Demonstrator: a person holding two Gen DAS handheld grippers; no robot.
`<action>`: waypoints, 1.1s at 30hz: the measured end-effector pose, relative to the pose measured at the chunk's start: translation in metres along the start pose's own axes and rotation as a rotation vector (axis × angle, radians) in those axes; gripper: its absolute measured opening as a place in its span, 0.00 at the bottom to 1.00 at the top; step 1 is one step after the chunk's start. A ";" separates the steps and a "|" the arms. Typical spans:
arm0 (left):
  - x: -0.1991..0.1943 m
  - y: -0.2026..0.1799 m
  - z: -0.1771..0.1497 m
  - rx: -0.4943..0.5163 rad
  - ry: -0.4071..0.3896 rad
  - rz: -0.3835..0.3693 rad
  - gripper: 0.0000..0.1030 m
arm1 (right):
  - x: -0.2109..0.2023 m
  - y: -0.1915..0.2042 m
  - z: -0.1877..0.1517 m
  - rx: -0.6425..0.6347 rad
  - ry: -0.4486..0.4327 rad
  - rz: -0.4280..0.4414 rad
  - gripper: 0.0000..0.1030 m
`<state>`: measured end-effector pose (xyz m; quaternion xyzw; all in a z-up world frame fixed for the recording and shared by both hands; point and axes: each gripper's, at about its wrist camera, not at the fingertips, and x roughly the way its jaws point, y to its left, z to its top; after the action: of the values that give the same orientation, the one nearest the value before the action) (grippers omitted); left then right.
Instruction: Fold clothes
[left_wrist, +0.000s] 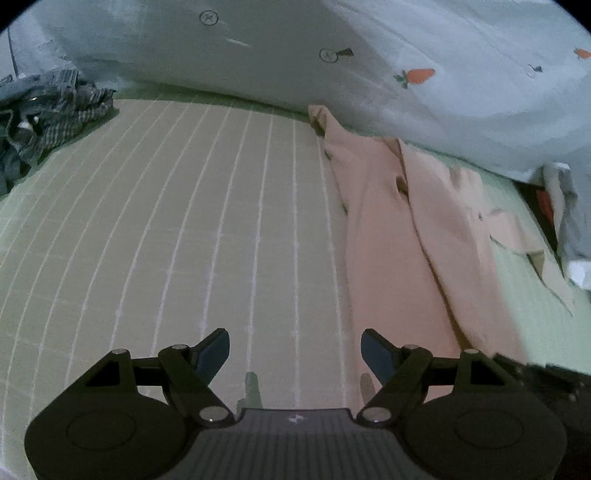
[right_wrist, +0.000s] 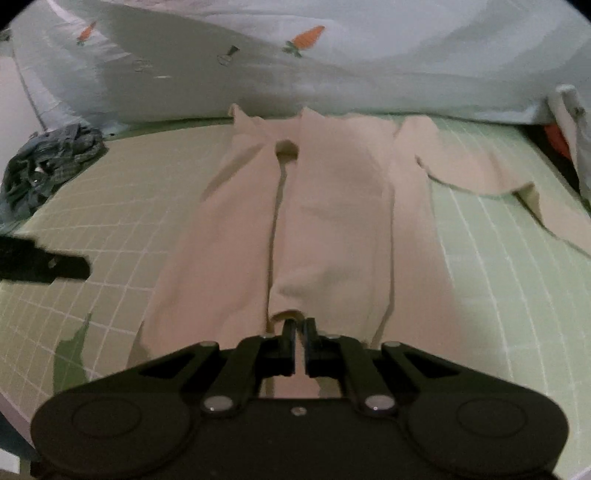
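A pink-beige garment (right_wrist: 325, 221) lies stretched along a green cutting mat (right_wrist: 498, 258) with a white grid, running from the mat's near edge to its far edge, where it meets a pale blue quilt (right_wrist: 369, 74) printed with carrots. The garment is folded lengthwise, with a seam-like gap down its middle and a small opening near the far end. One part of it spreads sideways toward the mat's far right corner.

The right hand-held gripper (right_wrist: 300, 332) sits at the near edge of the garment with its fingers drawn almost together, pinching a small raised fold of the fabric between the pads.

The left hand-held gripper (left_wrist: 295, 350) hovers over bare mat just left of the garment, its blue-padded fingers (left_wrist: 376, 350) spread wide and holding nothing. From the left wrist view the garment (left_wrist: 399, 240) runs along the right side of the mat (left_wrist: 184, 221), its near end just beside the right-hand fingertip.

At the mat's far left corner a crumpled blue checked cloth (left_wrist: 48, 114) lies in a heap, well apart from the pink-beige garment; it also shows in the right wrist view (right_wrist: 51, 166). The quilt (left_wrist: 332, 55) rises behind the whole far edge.
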<state>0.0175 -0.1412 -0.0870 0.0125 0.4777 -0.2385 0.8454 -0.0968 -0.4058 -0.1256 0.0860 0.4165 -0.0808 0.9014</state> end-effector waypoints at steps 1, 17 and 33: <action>-0.003 0.003 -0.003 0.000 0.000 -0.002 0.77 | 0.000 0.002 -0.001 0.010 0.002 -0.006 0.04; 0.011 -0.064 -0.012 0.047 -0.003 -0.030 0.84 | -0.048 -0.085 -0.039 0.211 -0.074 -0.179 1.00; 0.071 -0.189 -0.021 0.004 0.024 0.069 0.66 | -0.023 -0.251 -0.015 0.151 0.098 -0.246 1.00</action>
<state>-0.0475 -0.3311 -0.1171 0.0333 0.4865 -0.2101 0.8474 -0.1770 -0.6443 -0.1394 0.1059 0.4603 -0.2176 0.8541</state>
